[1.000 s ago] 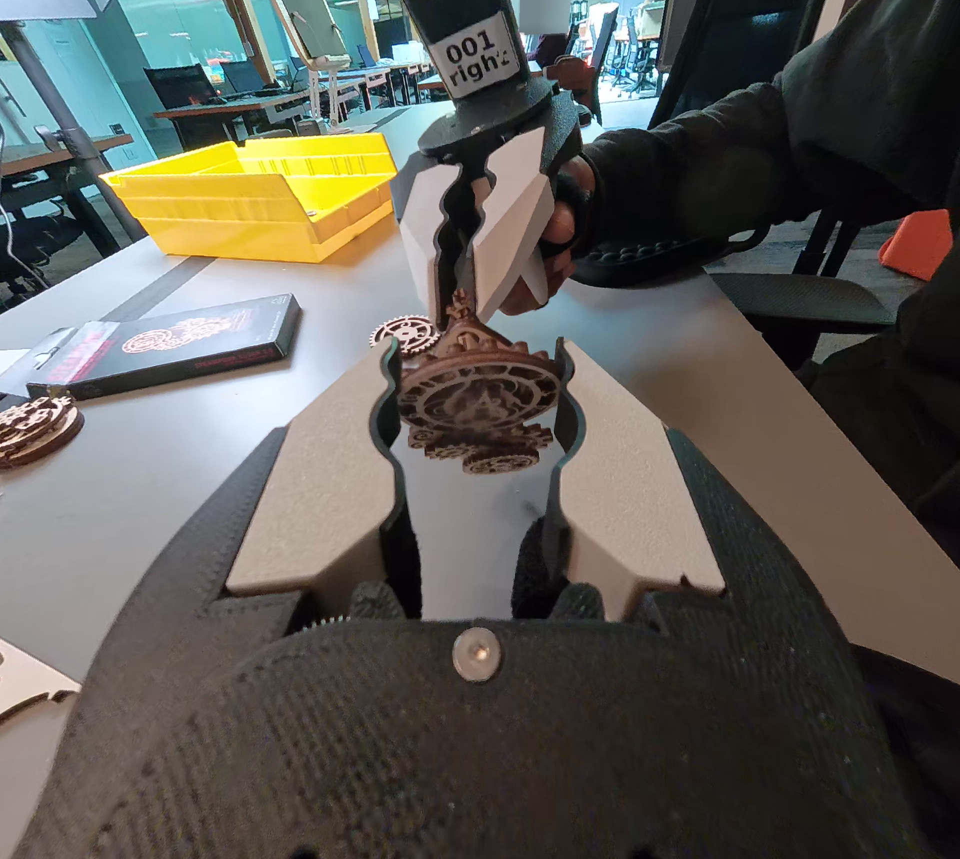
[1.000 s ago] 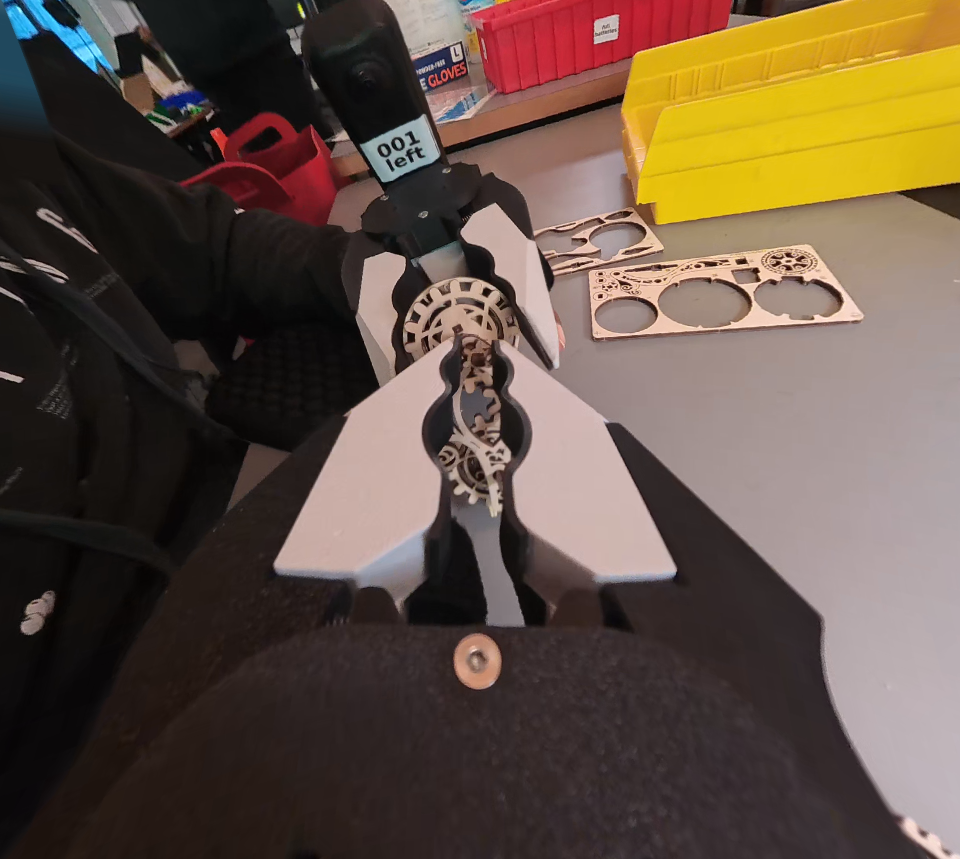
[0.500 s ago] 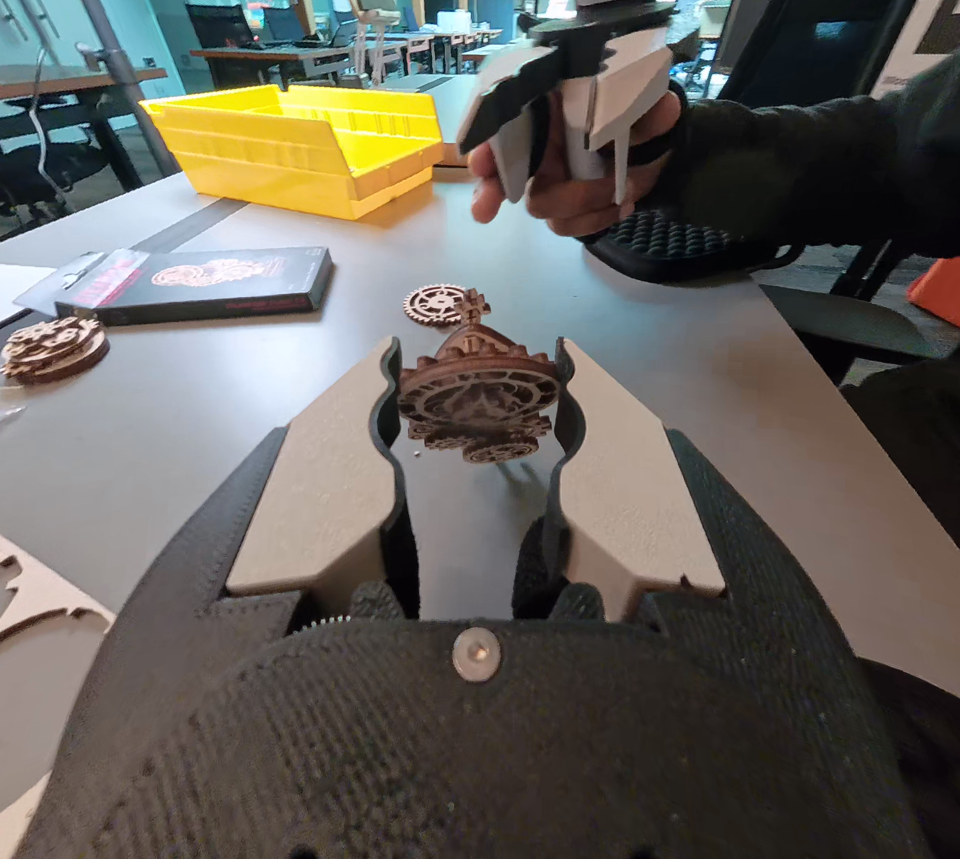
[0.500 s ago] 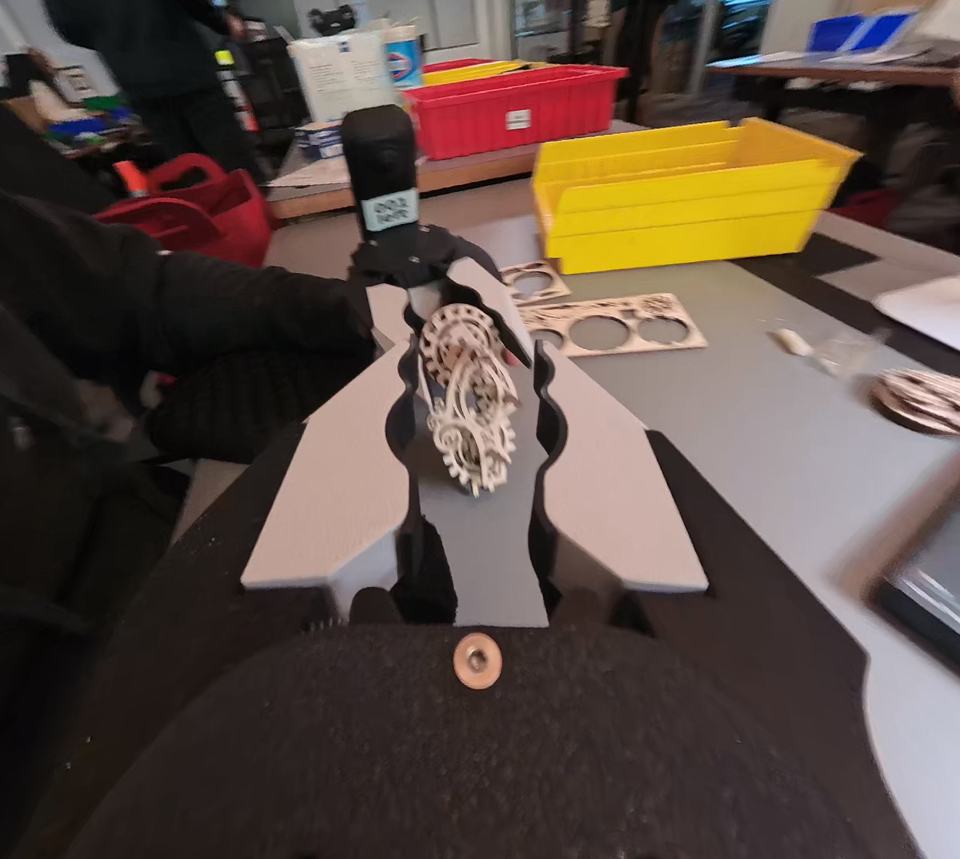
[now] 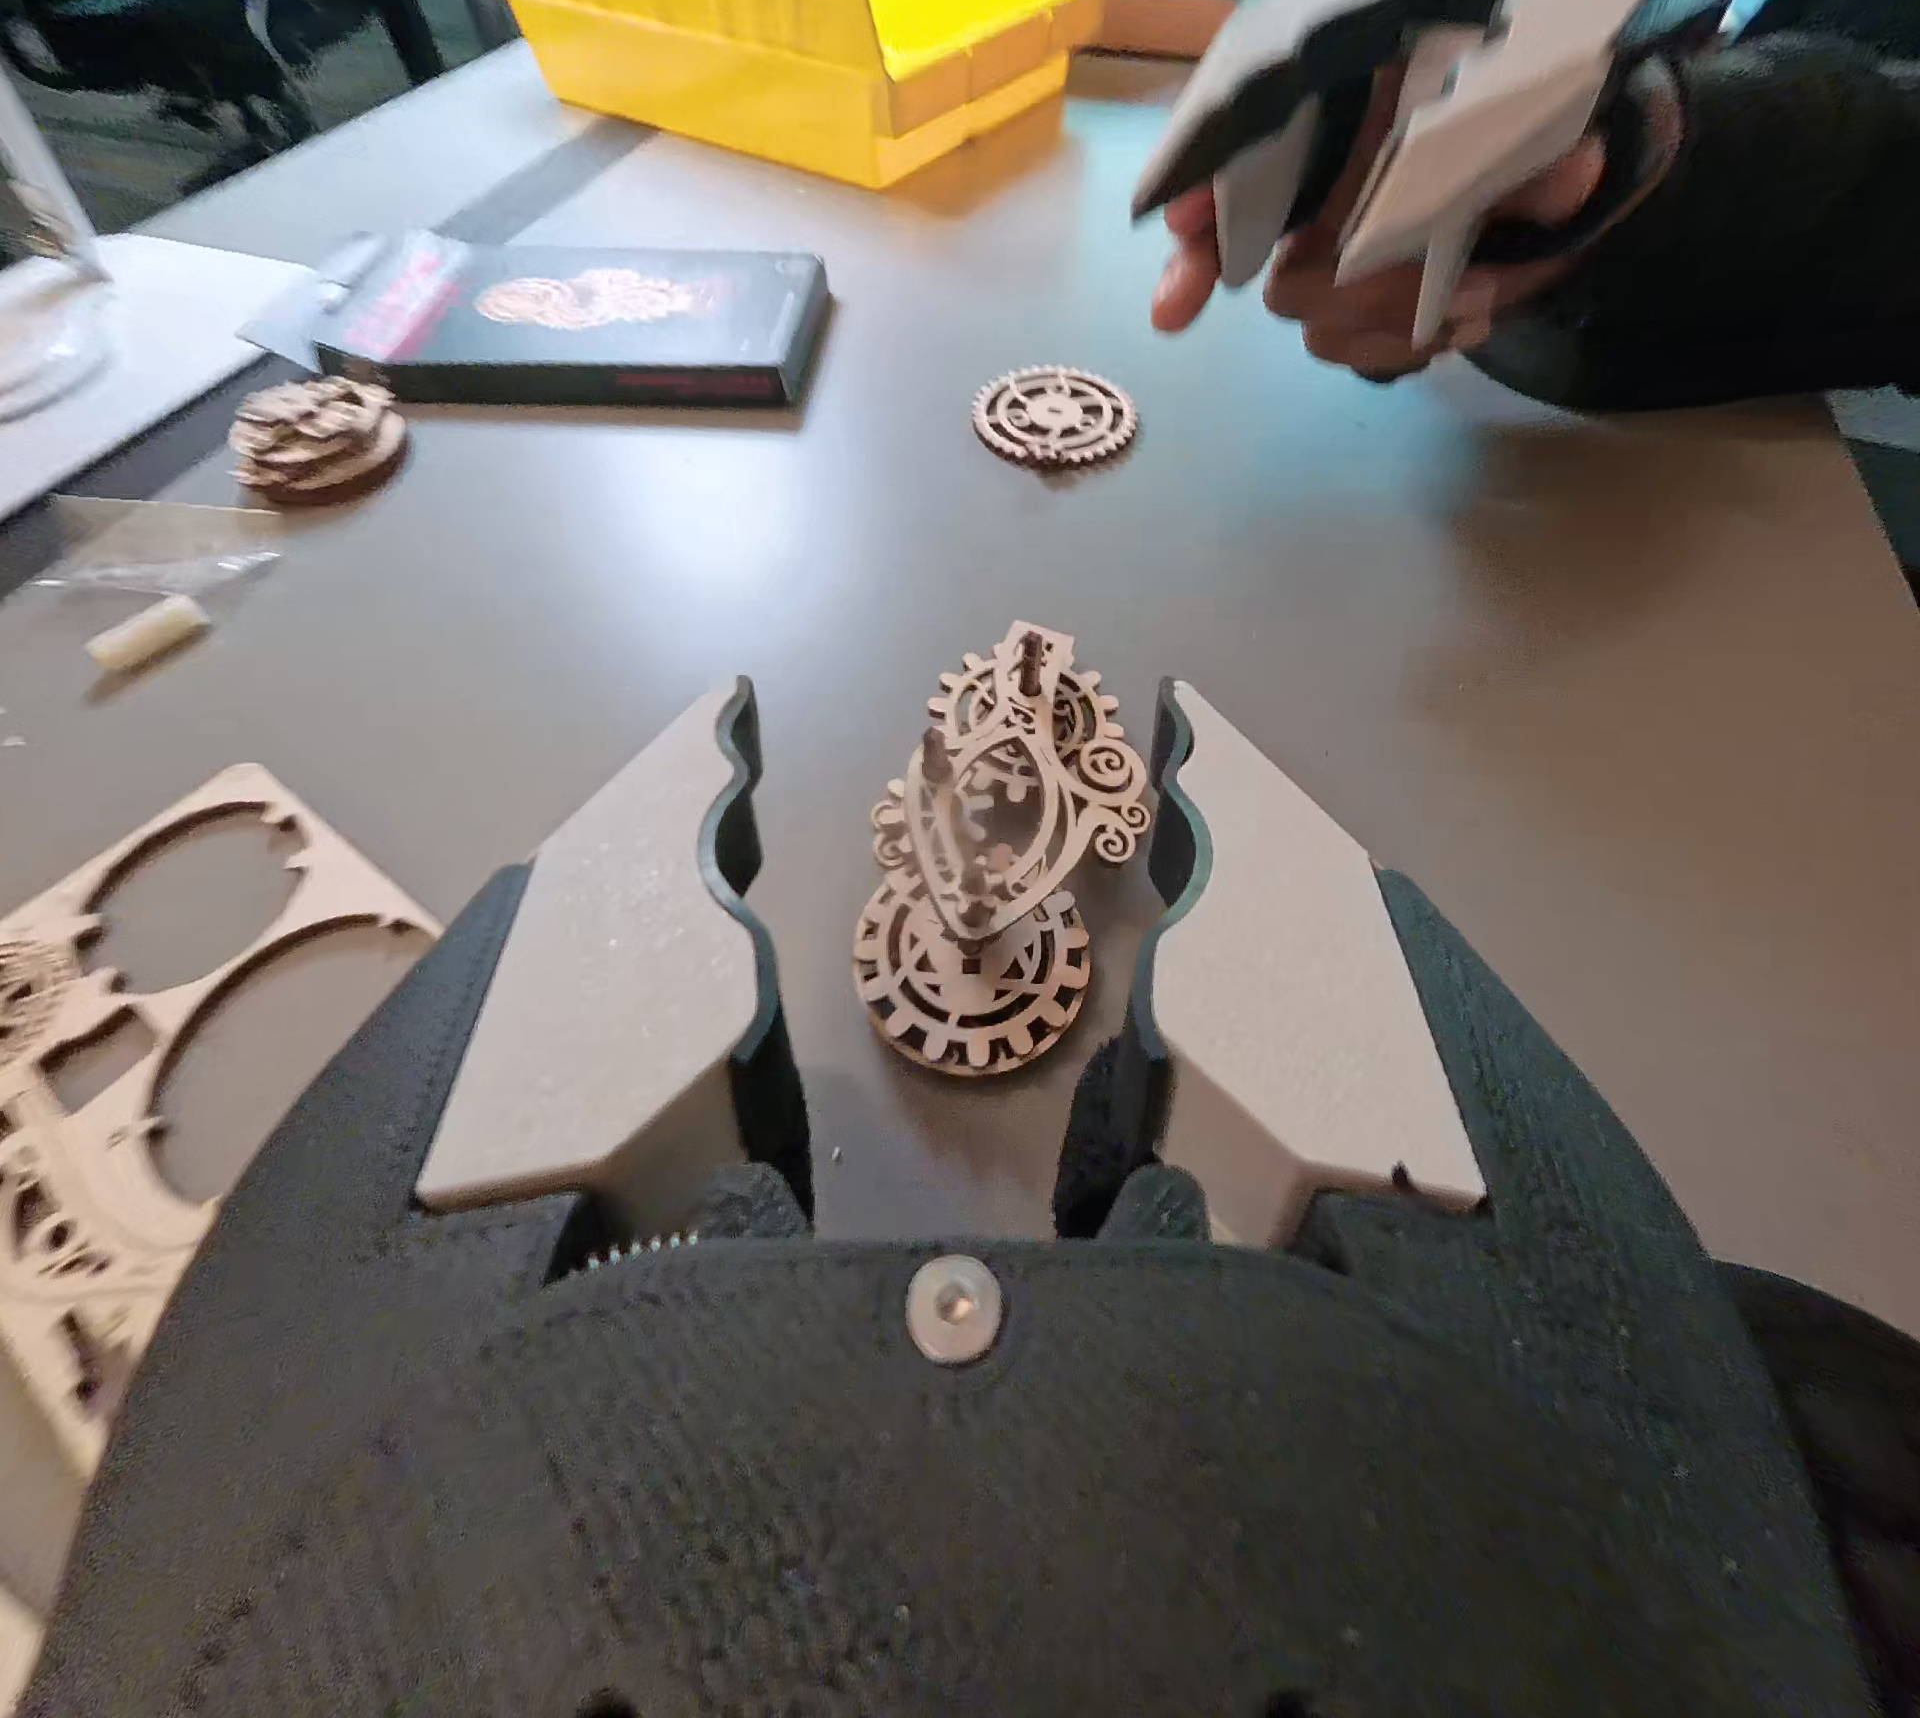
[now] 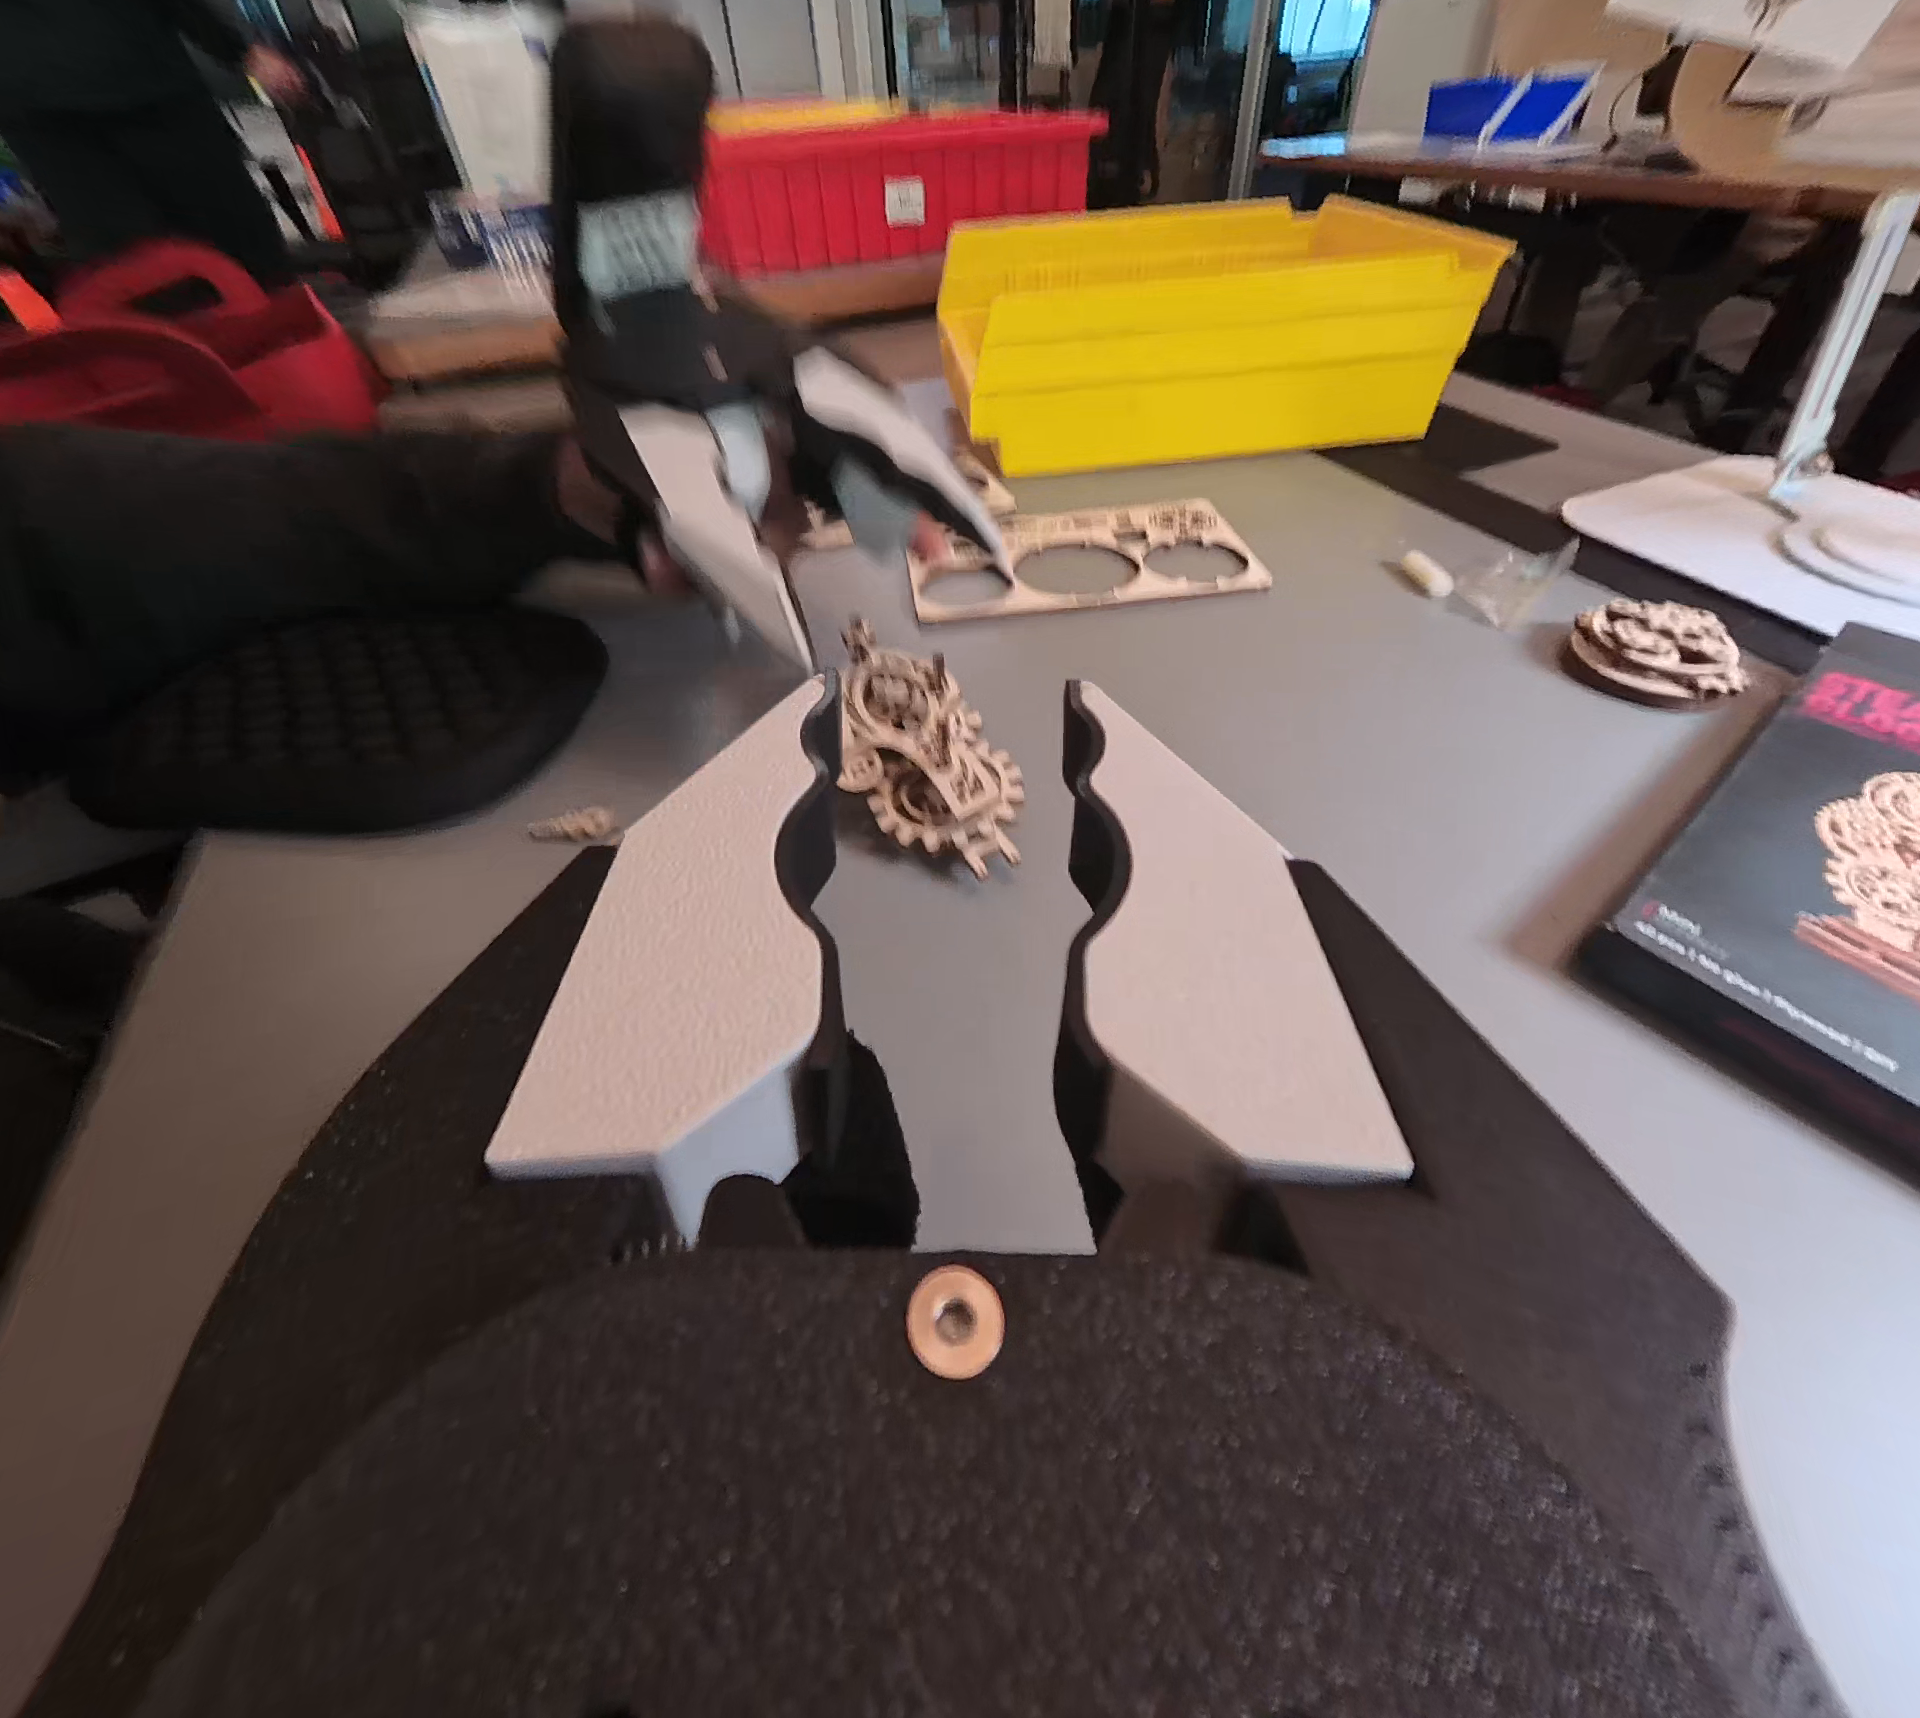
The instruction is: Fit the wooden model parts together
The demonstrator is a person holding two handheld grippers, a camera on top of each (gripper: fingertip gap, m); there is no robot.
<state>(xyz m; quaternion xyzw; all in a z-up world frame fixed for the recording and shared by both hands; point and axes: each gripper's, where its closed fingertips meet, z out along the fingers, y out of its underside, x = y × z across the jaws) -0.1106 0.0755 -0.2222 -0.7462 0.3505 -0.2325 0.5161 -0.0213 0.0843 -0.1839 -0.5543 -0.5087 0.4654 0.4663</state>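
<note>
Lying on bench (image 5: 1455,629), wooden model (image 5: 992,868) is framed by spread fingers of left gripper (image 5: 951,712), untouched. Right gripper (image 6: 945,692) is held open, empty; loose gear (image 5: 1054,418) seen beyond.

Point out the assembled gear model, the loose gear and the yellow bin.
assembled gear model (image 5: 992,858), left wrist view, on its oval front plate.
loose gear (image 5: 1054,418), left wrist view, on its hub.
yellow bin (image 6: 1205,349), right wrist view, on its front wall.

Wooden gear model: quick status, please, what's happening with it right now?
Left gripper open, right gripper open. Gear model lying free on table, between left jaws. Loose gear beyond; nothing blocking.
</note>
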